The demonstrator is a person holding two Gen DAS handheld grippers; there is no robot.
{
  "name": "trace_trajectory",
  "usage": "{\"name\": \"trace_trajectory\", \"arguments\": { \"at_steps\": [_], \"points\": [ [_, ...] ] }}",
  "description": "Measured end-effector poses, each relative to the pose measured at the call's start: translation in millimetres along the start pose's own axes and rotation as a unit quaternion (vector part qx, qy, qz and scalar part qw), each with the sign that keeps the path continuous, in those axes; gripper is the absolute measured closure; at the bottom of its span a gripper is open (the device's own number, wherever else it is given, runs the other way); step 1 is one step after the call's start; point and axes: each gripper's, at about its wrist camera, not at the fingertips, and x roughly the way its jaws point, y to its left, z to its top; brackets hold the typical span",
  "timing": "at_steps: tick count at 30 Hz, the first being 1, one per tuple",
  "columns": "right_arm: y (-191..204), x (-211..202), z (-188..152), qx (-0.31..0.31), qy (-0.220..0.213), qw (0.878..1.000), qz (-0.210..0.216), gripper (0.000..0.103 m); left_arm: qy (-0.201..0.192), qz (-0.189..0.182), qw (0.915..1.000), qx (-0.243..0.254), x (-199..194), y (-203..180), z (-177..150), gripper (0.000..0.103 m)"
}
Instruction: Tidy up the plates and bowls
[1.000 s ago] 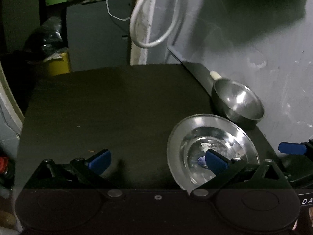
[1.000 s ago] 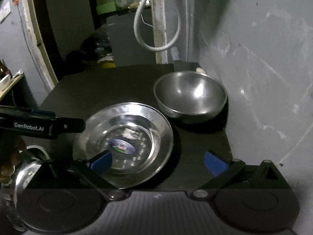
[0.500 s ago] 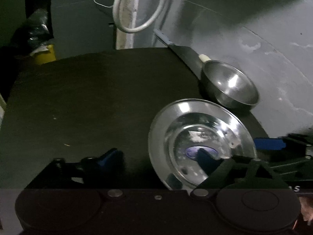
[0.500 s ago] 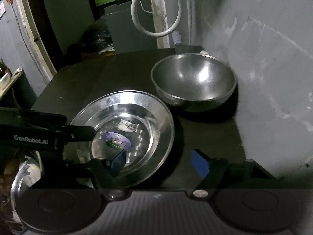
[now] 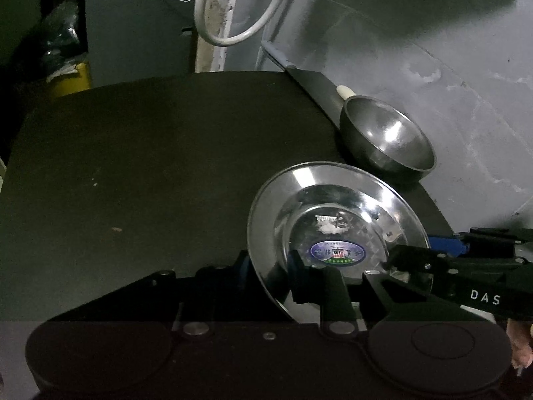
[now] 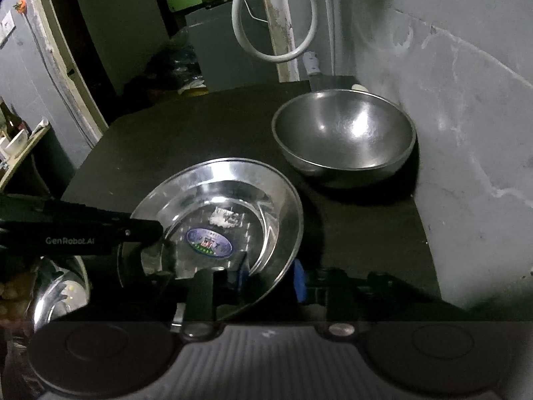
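A shiny steel plate [image 5: 333, 206] with a blue sticker in its middle lies on the dark table [image 5: 150, 166]. My left gripper [image 5: 269, 266] straddles its near-left rim, jaws closing, pads against the metal. In the right wrist view the same plate [image 6: 233, 193] sits slightly tilted, and my right gripper [image 6: 269, 276] straddles its near-right rim, jaws also closing on it. A deep steel bowl [image 5: 386, 136] stands empty just beyond the plate, by the wall, also seen as the bowl [image 6: 346, 133].
A grey wall [image 6: 466, 133] runs along the table's right side. A white hose loop [image 5: 233, 10] hangs behind the table. Another steel vessel [image 6: 60, 293] shows at the lower left, off the table's edge. A yellow bin [image 5: 71, 78] stands behind the far-left corner.
Both grippers went from wide open to nearly closed, each pinching the plate's rim from opposite sides. Both wrist views dipped a little toward the plate, which now looks slightly tilted.
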Motion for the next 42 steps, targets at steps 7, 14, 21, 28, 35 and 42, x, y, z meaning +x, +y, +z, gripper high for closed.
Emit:
{"name": "trace_trajectory", "arguments": {
  "at_steps": [7,14,21,28,35,42],
  "points": [
    [13.7,-14.7,2.6,-0.01,-0.022,1.0,0.008,0.073,-0.032,0.01,0.9994,0.007,-28.7,1.5,-1.5,0.078],
    [40.7,-36.2,3.6,-0.029,-0.045,0.998,0.019,0.073,-0.063,0.022,0.9978,0.001,-68.1,10.2,-10.3,0.078],
    [78.9,-55.1,-7.7,-0.051,-0.051,0.997,0.033,0.073,-0.078,0.038,0.9961,-0.016,-107.8,25.6,-35.7,0.078],
    [110.0,-65.7,-27.1,-0.064,-0.043,0.996,0.048,0.073,-0.075,0.051,0.9955,-0.029,-136.1,38.4,-68.2,0.078],
    [131.3,-69.7,-50.0,-0.071,-0.026,0.996,0.056,0.073,-0.063,0.063,0.9953,-0.038,-149.7,49.8,-97.3,0.078],
    [146.1,-67.9,-65.8,-0.072,-0.014,0.996,0.057,0.073,-0.052,0.067,0.9955,-0.043,-151.5,58.6,-116.3,0.078]
  ]
}}
